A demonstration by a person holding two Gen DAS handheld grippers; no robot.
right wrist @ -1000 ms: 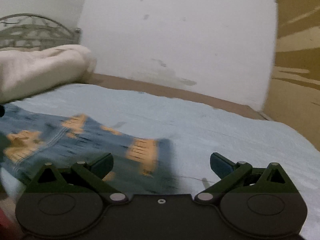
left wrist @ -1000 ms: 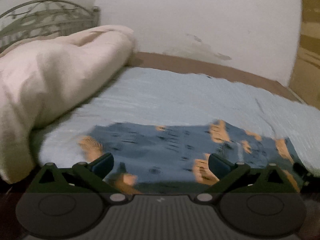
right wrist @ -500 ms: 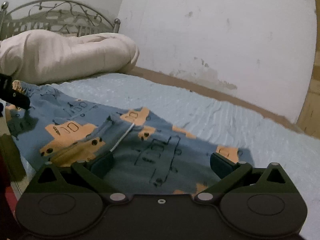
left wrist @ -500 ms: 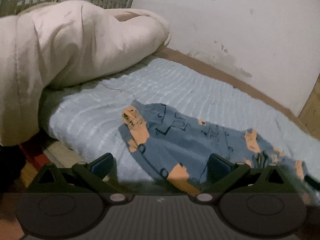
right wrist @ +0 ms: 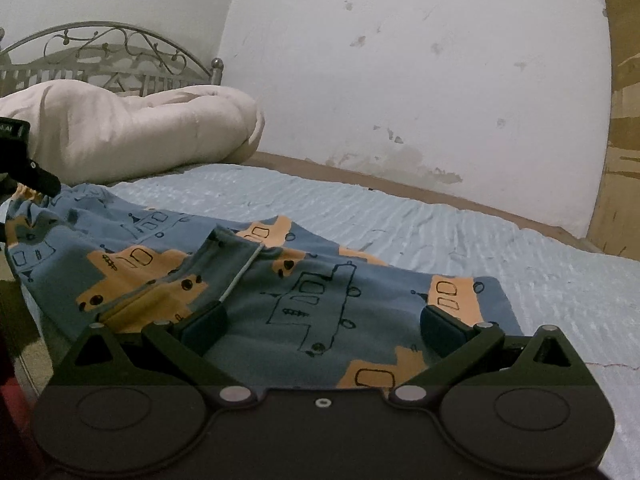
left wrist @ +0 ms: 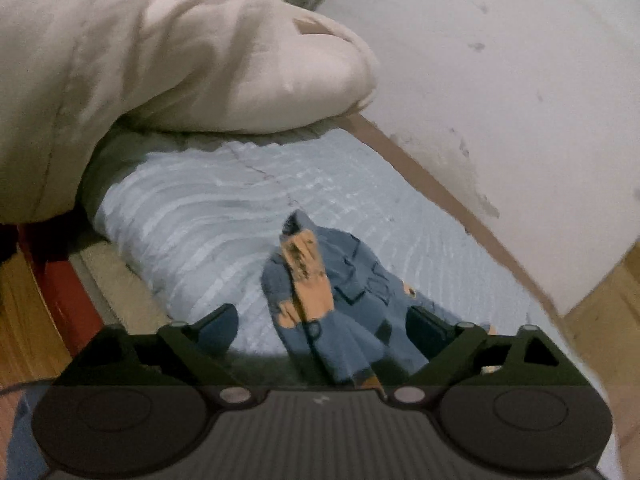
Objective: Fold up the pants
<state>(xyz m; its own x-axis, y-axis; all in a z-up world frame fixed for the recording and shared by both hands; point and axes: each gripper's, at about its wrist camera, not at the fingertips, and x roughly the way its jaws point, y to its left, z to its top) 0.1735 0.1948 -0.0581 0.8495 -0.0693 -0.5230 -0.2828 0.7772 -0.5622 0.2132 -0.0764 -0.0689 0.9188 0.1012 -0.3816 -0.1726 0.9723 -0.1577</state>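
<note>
blue patterned pants spread on bed, left claw closing around bunched waistband, not yet pinching, right claw released over fabric, duvet at 10 o'clock

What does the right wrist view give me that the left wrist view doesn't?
Only the right wrist view: the pants spread wide with their vehicle print and white drawstring, the whole metal headboard, and the left tongs' fingertip at the pants' far-left end.

Only the left wrist view: the bed's red side rail and wood floor.

Both: pants, blue sheet, cream duvet, stained wall. The left tongs are closing around bunched fabric.
</note>
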